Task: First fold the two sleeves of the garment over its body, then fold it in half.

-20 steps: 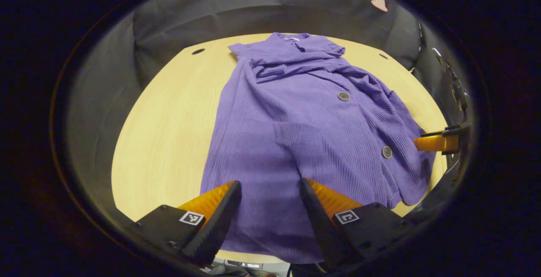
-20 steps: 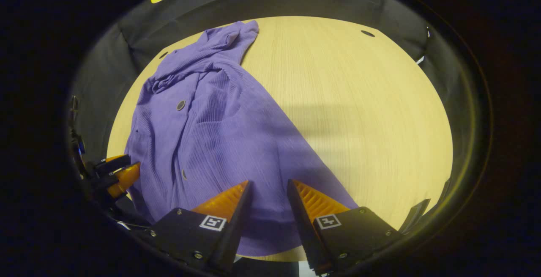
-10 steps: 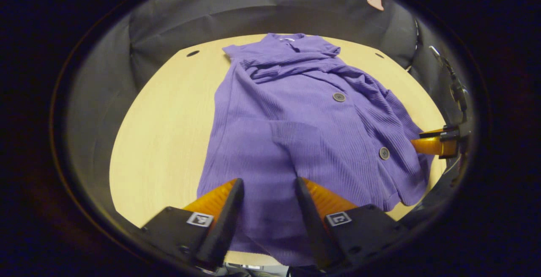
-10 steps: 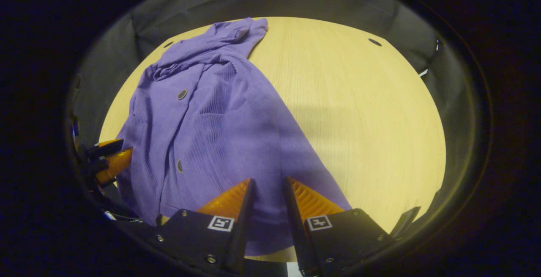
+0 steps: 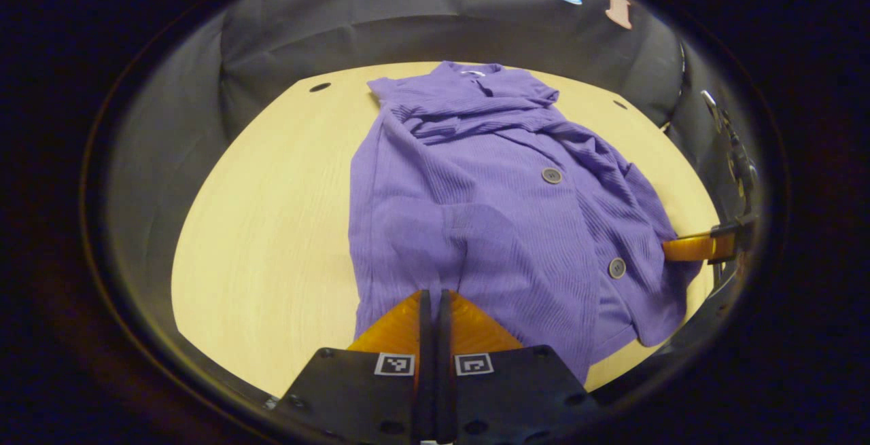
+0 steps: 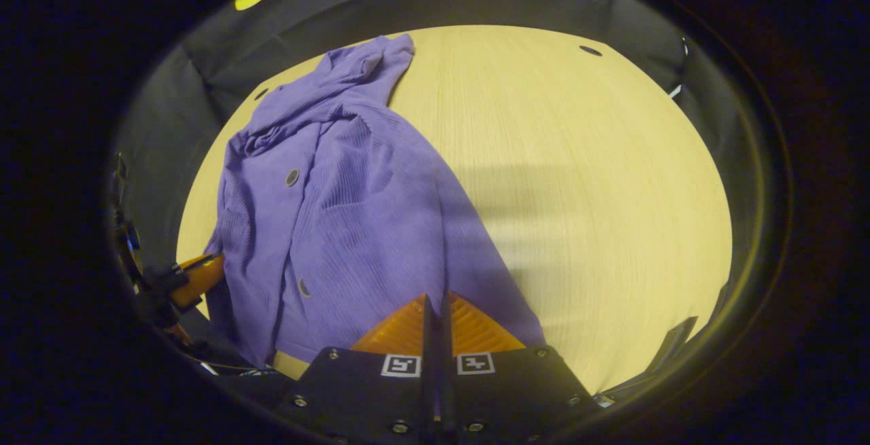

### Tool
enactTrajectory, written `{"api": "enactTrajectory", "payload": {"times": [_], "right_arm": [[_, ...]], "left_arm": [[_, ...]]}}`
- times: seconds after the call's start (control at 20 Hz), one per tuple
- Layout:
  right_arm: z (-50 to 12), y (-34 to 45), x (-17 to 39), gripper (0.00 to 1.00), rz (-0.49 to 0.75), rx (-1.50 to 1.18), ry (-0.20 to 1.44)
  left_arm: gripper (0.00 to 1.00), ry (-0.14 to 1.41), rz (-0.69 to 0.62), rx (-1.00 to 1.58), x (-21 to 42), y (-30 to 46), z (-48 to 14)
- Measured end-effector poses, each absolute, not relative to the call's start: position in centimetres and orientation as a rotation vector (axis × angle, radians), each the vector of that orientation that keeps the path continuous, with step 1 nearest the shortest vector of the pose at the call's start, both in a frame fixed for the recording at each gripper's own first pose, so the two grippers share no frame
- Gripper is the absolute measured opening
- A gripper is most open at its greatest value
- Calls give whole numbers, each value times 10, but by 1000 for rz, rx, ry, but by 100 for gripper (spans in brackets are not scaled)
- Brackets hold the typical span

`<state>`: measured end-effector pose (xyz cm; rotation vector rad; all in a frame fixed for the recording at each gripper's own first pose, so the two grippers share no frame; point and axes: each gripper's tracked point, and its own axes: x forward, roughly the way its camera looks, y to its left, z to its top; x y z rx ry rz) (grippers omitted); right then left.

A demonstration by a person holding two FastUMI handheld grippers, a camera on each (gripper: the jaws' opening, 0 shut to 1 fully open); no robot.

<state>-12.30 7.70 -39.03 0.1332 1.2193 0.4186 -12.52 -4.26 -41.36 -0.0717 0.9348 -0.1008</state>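
A purple ribbed garment point(image 5: 489, 193) with dark buttons lies lengthwise on the wooden table point(image 5: 265, 214), its collar at the far end. Its sleeves lie bunched across the chest point(image 5: 476, 119). My left gripper point(image 5: 431, 293) is shut on the near hem, and the cloth rises slightly toward the fingertips. In the right gripper view the garment point(image 6: 340, 193) runs up the left side, and my right gripper point(image 6: 435, 297) is shut on the hem's other corner. Each view also catches the other gripper point(image 5: 693, 248) point(image 6: 197, 275) at the garment's side edge.
Bare table point(image 6: 598, 159) spreads to the right of the garment in the right gripper view. Small dark holes point(image 5: 319, 87) point(image 6: 590, 51) mark the table's far corners. The black cloth wall point(image 5: 408, 24) rings the table.
Both grippers went from open over the hem to shut on it. The near hem has drawn in and lifted a little off the table.
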Motion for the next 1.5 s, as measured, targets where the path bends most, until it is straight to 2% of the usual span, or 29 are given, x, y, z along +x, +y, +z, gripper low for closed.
{"api": "enactTrajectory", "payload": {"times": [0.45,0.9,1.5], "right_arm": [[-333,113,-72,5,507,231,1114],[-274,149,47,4,517,354,945],[-250,177,186,4,482,425,823]], "left_arm": [[7,826,-101,-133,-62,-43,-360],[7,728,-101,-164,34,-40,-322],[7,634,-76,-249,168,-28,-300]]}}
